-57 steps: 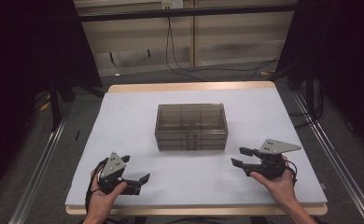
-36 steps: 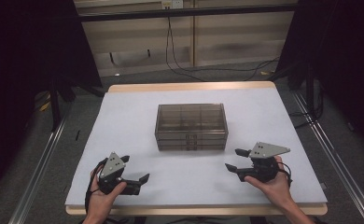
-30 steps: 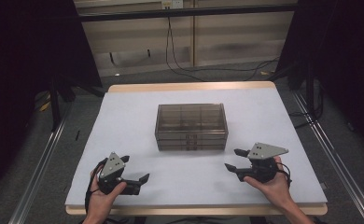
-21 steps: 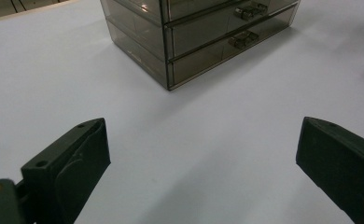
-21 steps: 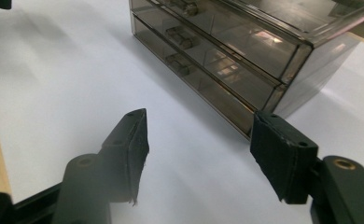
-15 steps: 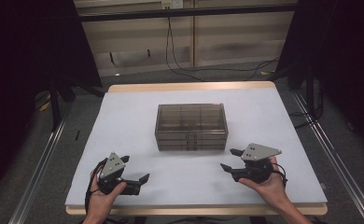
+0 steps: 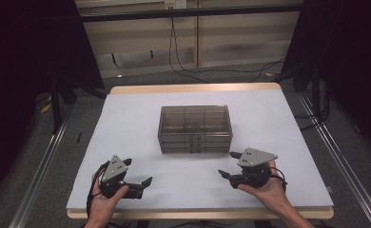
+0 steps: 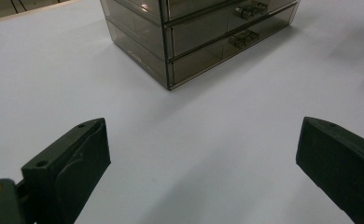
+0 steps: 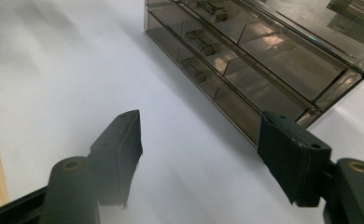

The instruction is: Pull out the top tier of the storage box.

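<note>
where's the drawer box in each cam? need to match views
High view: drawer box at table centre, beyond both tools.
Left gripper view: top, centre to right, its near corner pointing at the camera.
Right gripper view: upper right, running diagonally.
Shared landmark: the small drawer handles stacked on its front.

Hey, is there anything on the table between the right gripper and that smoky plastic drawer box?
Nothing visible. The right gripper sits open in front of the drawer box, toward its right end, with bare white table between them. In the right gripper view, nothing lies between its fingers and the drawers.
</note>
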{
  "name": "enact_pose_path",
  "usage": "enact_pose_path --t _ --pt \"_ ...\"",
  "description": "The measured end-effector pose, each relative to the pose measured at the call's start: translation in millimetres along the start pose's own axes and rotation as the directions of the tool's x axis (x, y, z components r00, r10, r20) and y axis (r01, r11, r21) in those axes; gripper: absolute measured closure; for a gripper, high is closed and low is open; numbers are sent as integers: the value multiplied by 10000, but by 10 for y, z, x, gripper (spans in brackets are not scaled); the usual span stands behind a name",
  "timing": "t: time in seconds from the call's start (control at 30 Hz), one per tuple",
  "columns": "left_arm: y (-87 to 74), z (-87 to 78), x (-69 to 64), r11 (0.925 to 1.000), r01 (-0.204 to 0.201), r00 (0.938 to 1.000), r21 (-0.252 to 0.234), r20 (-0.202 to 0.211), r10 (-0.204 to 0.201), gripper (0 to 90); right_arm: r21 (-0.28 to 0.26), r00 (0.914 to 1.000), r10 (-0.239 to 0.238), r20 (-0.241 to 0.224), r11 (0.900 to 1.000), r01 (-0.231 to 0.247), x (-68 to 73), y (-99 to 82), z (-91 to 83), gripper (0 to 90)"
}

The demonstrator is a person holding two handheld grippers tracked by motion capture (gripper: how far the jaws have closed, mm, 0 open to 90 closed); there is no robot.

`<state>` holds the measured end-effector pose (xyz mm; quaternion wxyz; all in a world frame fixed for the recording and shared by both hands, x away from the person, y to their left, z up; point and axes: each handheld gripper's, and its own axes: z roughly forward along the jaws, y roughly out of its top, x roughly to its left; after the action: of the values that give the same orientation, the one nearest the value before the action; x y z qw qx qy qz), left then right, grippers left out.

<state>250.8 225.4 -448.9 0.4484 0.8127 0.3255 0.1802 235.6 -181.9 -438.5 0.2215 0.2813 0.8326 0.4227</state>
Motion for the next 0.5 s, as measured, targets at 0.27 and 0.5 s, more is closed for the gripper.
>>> enact_pose_path --t 0.27,0.5 --pt "-2 8 -8 10000 50 10000 -1 18 -50 28 40 9991 -215 359 9998 214 28 45 40 314" --pt "-12 -3 0 10000 87 10000 39 -21 -87 28 158 9897 -1129 874 9936 1120 93 101 67 382"
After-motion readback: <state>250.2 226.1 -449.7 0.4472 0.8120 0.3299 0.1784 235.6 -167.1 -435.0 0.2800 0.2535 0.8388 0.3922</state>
